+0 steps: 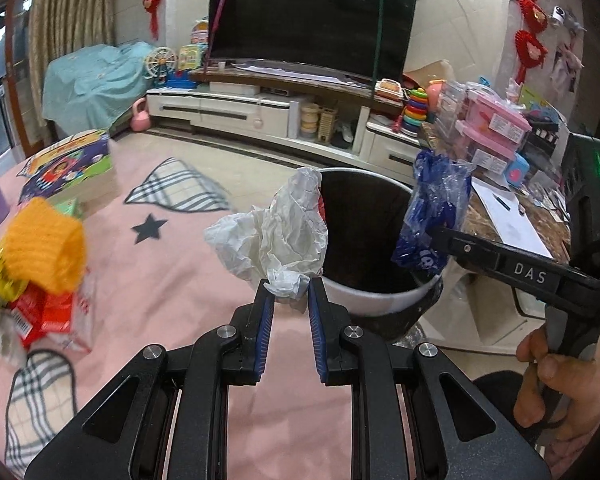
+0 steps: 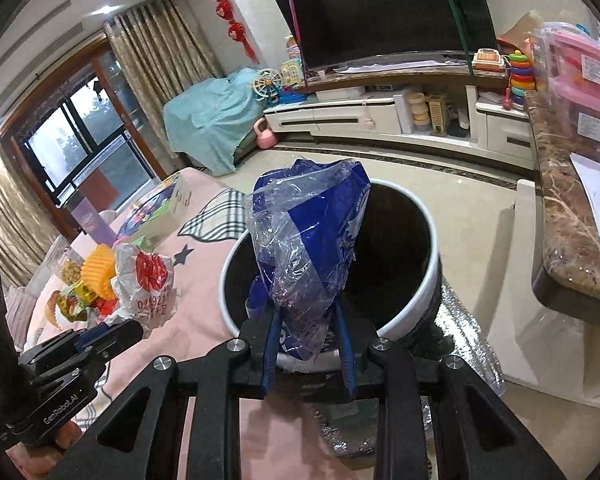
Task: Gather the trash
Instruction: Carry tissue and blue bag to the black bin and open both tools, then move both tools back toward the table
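Right wrist view: the pink-clothed tabletop [image 2: 204, 280] meets the white-rimmed bin [image 2: 424, 308]. Over the bin's mouth the right gripper [image 2: 308, 320] pinches a blue plastic wrapper [image 2: 312, 240]; the left gripper [image 1: 290, 284] clamps crumpled white paper [image 1: 272, 232] at the rim. Delivery step, I judge; next, open both jaws above the bin.

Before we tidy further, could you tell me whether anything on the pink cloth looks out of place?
Yes: loose trash lies heaped on the pink cloth, wrappers under a yellow ribbed cup. Both grippers already carry litter by the bin: the left gripper crumpled white paper, the right gripper a blue plastic bag.
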`<state>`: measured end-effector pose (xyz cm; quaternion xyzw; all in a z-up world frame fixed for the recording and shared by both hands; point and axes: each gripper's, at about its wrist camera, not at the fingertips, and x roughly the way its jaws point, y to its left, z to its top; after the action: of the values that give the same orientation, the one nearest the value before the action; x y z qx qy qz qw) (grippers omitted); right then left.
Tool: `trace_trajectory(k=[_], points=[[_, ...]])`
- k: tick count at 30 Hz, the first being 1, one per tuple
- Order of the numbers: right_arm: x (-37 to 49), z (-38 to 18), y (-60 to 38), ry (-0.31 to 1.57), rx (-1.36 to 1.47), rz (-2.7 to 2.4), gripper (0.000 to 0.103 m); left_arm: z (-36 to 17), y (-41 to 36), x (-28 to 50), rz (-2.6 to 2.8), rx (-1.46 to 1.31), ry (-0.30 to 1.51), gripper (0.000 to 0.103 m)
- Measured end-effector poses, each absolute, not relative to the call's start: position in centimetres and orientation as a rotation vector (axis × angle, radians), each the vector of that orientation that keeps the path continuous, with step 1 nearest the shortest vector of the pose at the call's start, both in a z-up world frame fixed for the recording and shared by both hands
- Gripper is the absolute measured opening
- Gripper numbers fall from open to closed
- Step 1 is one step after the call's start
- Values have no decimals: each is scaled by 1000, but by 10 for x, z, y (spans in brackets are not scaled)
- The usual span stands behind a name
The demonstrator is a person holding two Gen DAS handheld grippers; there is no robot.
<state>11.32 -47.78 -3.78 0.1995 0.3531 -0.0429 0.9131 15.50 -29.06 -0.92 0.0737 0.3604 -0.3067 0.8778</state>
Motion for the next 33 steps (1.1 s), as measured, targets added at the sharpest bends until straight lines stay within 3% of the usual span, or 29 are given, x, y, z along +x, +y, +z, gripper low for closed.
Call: trace_trajectory(k=[18, 20, 21, 23, 24, 29, 33], points=[[142, -55, -514, 796, 414, -94, 30, -24, -348, 185, -686, 188, 810, 17], [143, -57, -516, 805, 417, -99, 33, -27, -351, 187, -685, 187, 824, 25], [144, -59, -519, 809, 423, -107, 40, -29, -352, 189, -681, 187, 833, 30], [144, -60, -522, 805, 439, -103, 52, -30, -352, 189, -668, 183, 831, 55], [143, -59, -522, 802, 441, -105, 54, -30, -350, 189, -660, 180, 825, 59], [138, -51, -521, 772, 445, -112, 65, -30, -336, 186, -641, 155, 821, 63], [131, -46, -518, 745, 458, -108, 67, -29, -316, 177, -611, 126, 809, 66]])
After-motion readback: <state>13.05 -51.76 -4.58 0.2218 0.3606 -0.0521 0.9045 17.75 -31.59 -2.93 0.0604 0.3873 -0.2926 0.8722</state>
